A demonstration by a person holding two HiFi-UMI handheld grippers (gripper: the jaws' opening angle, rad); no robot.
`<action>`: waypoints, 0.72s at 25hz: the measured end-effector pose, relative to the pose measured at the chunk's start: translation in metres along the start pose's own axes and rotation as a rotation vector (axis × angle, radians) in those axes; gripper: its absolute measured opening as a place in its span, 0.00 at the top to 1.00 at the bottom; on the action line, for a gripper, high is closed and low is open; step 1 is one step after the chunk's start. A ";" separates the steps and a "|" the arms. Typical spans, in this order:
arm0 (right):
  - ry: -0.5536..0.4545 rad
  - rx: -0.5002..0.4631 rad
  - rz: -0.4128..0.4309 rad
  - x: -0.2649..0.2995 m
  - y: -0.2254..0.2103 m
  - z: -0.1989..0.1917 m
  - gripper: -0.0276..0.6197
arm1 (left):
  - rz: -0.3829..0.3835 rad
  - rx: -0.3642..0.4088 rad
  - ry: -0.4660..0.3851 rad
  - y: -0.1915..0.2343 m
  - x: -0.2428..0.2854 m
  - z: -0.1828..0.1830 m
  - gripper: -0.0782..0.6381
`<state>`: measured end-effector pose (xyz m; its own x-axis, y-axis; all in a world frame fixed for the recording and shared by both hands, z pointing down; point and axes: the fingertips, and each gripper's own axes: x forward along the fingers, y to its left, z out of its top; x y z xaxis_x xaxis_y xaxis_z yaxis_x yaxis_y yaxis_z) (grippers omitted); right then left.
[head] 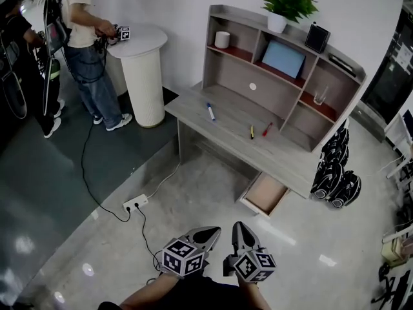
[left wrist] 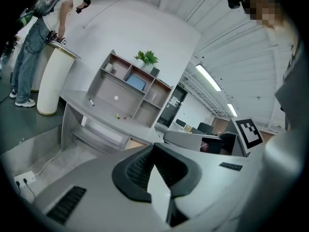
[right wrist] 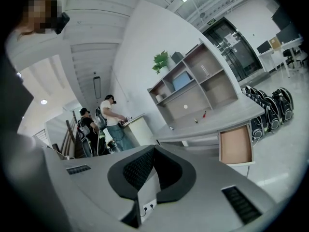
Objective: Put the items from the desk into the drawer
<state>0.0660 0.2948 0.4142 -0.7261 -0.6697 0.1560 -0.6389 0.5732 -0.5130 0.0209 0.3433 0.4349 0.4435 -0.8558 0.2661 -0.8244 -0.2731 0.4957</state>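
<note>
A blue marker [head: 210, 112], a yellow pen [head: 251, 132] and a red pen [head: 266, 129] lie on the grey desk [head: 226, 131]. Under the desk's right end the drawer [head: 264, 194] stands pulled out, its brown inside bare. Both grippers hang far from the desk at the bottom of the head view. My left gripper [head: 211, 232] is shut with nothing in it, and so is my right gripper [head: 237, 228]. The right gripper view looks over its jaws at the drawer [right wrist: 235, 145] and the red pen [right wrist: 204, 114]. The left gripper view catches the desk [left wrist: 96, 108] at a distance.
The desk's hutch holds a plant [head: 289, 5], a white roll [head: 222, 39] and a framed panel [head: 283, 58]. Black backpacks [head: 335, 166] sit right of the desk. A power strip [head: 135, 203] and cable lie on the floor. A person [head: 84, 37] works at a white pedestal table [head: 139, 57].
</note>
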 end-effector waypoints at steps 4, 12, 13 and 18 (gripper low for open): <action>-0.005 0.002 -0.007 0.037 -0.005 0.012 0.92 | 0.002 0.004 -0.001 0.028 0.017 0.025 0.87; 0.008 0.013 -0.021 0.096 -0.010 0.018 0.93 | 0.001 0.009 0.015 0.073 0.041 0.056 0.87; 0.009 0.013 -0.022 0.101 -0.010 0.017 0.92 | 0.000 0.007 0.016 0.078 0.043 0.059 0.87; 0.016 0.022 -0.045 0.125 -0.015 0.008 0.92 | -0.017 0.001 0.033 0.101 0.054 0.062 0.87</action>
<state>-0.0126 0.1986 0.4349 -0.7009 -0.6866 0.1932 -0.6655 0.5321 -0.5234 -0.0603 0.2426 0.4477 0.4685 -0.8363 0.2849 -0.8172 -0.2876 0.4995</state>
